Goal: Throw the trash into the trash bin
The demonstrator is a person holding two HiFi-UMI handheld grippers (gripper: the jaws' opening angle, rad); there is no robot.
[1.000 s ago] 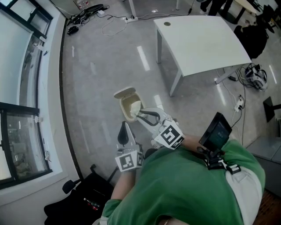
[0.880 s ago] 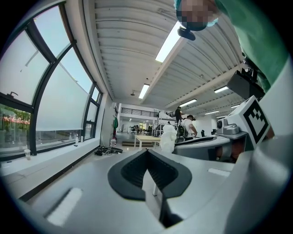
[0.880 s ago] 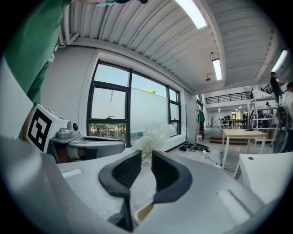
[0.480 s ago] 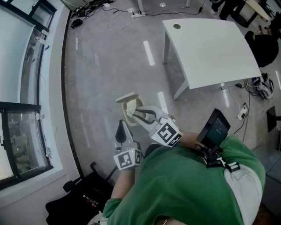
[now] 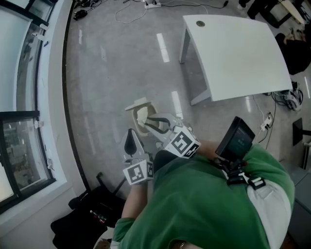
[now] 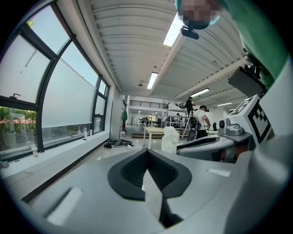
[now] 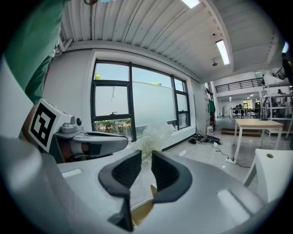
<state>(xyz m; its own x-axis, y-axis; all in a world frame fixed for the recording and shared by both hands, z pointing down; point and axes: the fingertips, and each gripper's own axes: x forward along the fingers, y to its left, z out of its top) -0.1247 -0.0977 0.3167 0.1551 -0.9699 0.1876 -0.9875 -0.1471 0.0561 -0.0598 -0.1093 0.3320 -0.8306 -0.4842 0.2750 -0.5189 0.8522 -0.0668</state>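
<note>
A small cream trash bin (image 5: 136, 122) stands on the grey floor with its lid (image 5: 136, 103) tipped open. My right gripper (image 5: 148, 121) hangs over the bin's mouth, shut on a crumpled white wad of trash (image 5: 142, 115). In the right gripper view the wad (image 7: 154, 133) bulges out between the dark pads of the gripper (image 7: 146, 162), and the bin's tan inside (image 7: 141, 211) shows below the jaws. My left gripper (image 5: 129, 145) is just near of the bin, shut and empty. In the left gripper view, that gripper (image 6: 147, 157) has its pads together, with the wad (image 6: 170, 139) to its right.
A white table (image 5: 238, 53) stands to the far right of the bin. A window wall and sill (image 5: 53, 97) run along the left. Cables (image 5: 131, 9) lie on the floor at the back. A black chair base (image 5: 87, 214) sits near left.
Both grippers have moved forward and slightly down towards the bin. The right one, still shut on the white wad, now covers more of the bin's mouth.
</note>
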